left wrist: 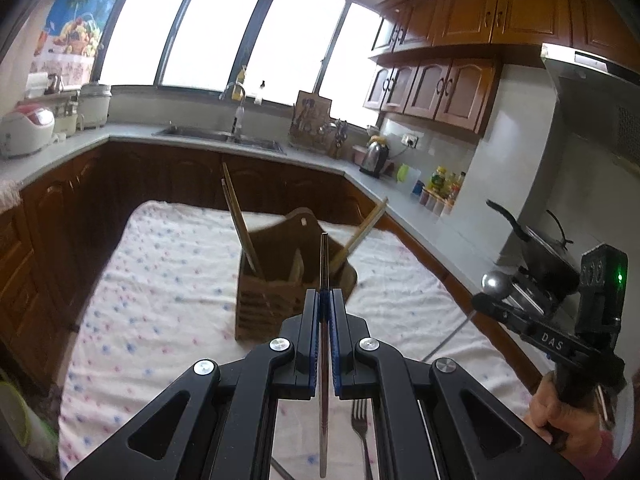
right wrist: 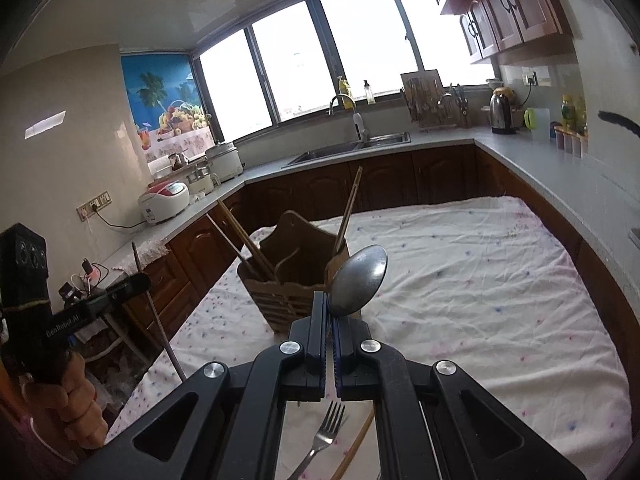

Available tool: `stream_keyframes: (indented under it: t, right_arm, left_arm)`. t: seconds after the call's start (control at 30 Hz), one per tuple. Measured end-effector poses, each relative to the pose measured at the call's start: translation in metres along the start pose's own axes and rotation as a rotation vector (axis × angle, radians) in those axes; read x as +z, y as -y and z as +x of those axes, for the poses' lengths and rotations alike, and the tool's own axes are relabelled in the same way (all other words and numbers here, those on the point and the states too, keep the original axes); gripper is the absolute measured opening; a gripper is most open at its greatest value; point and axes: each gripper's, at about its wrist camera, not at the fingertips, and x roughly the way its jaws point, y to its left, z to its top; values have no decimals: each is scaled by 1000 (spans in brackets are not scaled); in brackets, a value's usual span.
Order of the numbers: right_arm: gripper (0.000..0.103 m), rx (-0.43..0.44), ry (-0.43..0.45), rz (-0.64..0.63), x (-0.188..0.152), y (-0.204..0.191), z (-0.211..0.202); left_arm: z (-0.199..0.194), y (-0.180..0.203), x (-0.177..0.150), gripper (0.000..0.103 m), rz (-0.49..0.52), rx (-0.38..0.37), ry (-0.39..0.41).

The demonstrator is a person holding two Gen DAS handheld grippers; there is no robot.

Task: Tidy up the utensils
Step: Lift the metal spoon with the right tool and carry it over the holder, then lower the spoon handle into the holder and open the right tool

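Observation:
A brown wooden utensil holder [left wrist: 280, 280] [right wrist: 296, 276] stands on the cloth-covered table and holds wooden chopsticks [left wrist: 240, 220] [right wrist: 348, 208]. My left gripper [left wrist: 325, 296] is shut on a thin metal chopstick [left wrist: 325, 256] that points up in front of the holder. My right gripper [right wrist: 329, 308] is shut on a metal spoon [right wrist: 358, 280], bowl up, just right of the holder; it also shows at the right of the left wrist view [left wrist: 496, 284]. A metal fork [left wrist: 360, 424] [right wrist: 324, 436] lies on the cloth below both grippers.
The table cloth [right wrist: 480, 280] is white with small coloured dots. A wooden stick [right wrist: 356, 444] lies beside the fork. Counters with a sink [left wrist: 224, 136], a rice cooker [right wrist: 164, 200], a kettle [right wrist: 502, 114] and a stove pan [left wrist: 548, 256] ring the table.

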Motion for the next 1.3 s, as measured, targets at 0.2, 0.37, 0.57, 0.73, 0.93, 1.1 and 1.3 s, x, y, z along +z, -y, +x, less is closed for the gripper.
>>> stream_keyframes:
  t: [0.2, 0.37, 0.57, 0.73, 0.93, 1.1, 1.3]
  right_arm:
    - [2, -21, 39, -38, 19, -7, 10]
    - [2, -37, 80, -87, 42, -15, 23]
    - [2, -53, 120, -143, 69, -22, 45]
    - [2, -62, 144, -173, 79, -26, 64]
    - [2, -72, 141, -187, 76, -29, 92]
    - [2, -78, 112, -192, 63, -29, 111]
    - [2, -78, 50, -186, 45, -26, 130]
  left_arm:
    - [4, -2, 22, 3, 33, 18, 77]
    - [17, -6, 40, 3, 36, 28, 143]
    - [34, -9, 58, 3, 36, 77, 259]
    - [54, -12, 57, 3, 15, 138, 351]
    - [89, -16, 35, 3, -34, 197, 380]
    - [114, -11, 19, 3, -48, 216, 364]
    - [126, -7, 2, 3, -36, 208, 317]
